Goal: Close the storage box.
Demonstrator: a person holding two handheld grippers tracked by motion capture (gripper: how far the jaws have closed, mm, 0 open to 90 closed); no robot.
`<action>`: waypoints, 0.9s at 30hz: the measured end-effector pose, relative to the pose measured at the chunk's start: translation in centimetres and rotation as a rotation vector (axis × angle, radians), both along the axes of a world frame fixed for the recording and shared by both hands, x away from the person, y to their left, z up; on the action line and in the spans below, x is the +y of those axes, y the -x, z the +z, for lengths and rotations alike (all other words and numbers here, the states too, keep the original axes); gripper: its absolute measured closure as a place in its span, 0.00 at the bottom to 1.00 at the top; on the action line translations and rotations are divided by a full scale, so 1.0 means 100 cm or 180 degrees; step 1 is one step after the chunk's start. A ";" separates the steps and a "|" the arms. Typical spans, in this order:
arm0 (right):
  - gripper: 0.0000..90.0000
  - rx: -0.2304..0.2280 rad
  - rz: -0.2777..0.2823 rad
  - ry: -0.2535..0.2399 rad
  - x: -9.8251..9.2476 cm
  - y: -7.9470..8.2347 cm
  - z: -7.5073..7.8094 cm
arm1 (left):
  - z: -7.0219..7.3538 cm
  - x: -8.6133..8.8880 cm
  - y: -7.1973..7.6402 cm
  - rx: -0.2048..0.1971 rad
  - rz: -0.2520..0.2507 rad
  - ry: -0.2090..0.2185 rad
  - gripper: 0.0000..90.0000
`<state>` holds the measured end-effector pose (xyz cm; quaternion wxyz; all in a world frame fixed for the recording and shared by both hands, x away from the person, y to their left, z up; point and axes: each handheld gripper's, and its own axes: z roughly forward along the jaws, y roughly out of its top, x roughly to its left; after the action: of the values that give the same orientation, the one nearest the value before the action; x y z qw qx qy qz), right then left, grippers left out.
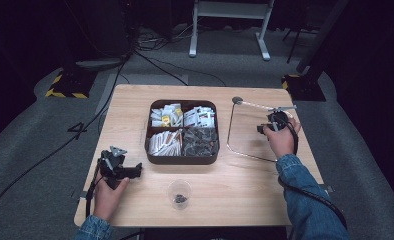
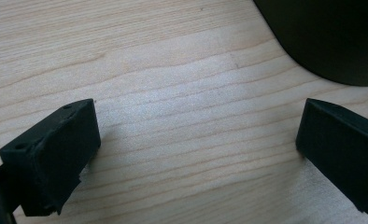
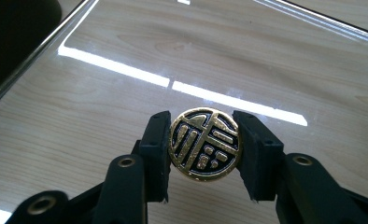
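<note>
Right gripper view: my right gripper (image 3: 204,144) is clamped on a round black-and-gold knob (image 3: 204,143), one jaw pressing each side of it. The knob sits over a clear glass lid (image 3: 126,56) that lies on the table (image 3: 23,140), with bright light streaks reflecting off the glass.

High view: my right hand (image 1: 281,138) holds that gripper at the right side of the table, above the lid (image 1: 250,130), whose metal rim shows as a thin outline.

Left gripper view: my left gripper (image 2: 196,154) has its jaws spread wide over bare wood, nothing between them; a dark rounded tray (image 2: 331,37) corner lies just ahead.

High view: left gripper (image 1: 119,169) rests near the left edge. The tray (image 1: 182,159), four compartments of packets, stands at centre. A small clear cup (image 1: 179,192) holding something dark stands in front of it.
</note>
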<state>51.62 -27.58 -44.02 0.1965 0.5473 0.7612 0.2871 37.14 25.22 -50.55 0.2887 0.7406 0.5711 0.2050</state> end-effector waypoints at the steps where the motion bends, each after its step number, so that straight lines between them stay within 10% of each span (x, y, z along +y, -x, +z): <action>1: 0.65 -0.0010 0.0003 -0.0001 0.000 0.000 0.002 | 0.000 0.000 0.000 0.0000 0.0000 0.0000 0.00; 27: 0.65 -0.0399 0.0367 -0.0114 0.036 0.023 0.060 | 0.000 0.000 0.000 0.0000 0.0001 0.0002 0.00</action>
<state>49.30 -24.01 -38.00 0.2171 0.4869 0.7724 0.3452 37.14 25.22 -50.55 0.2890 0.7404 0.5713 0.2048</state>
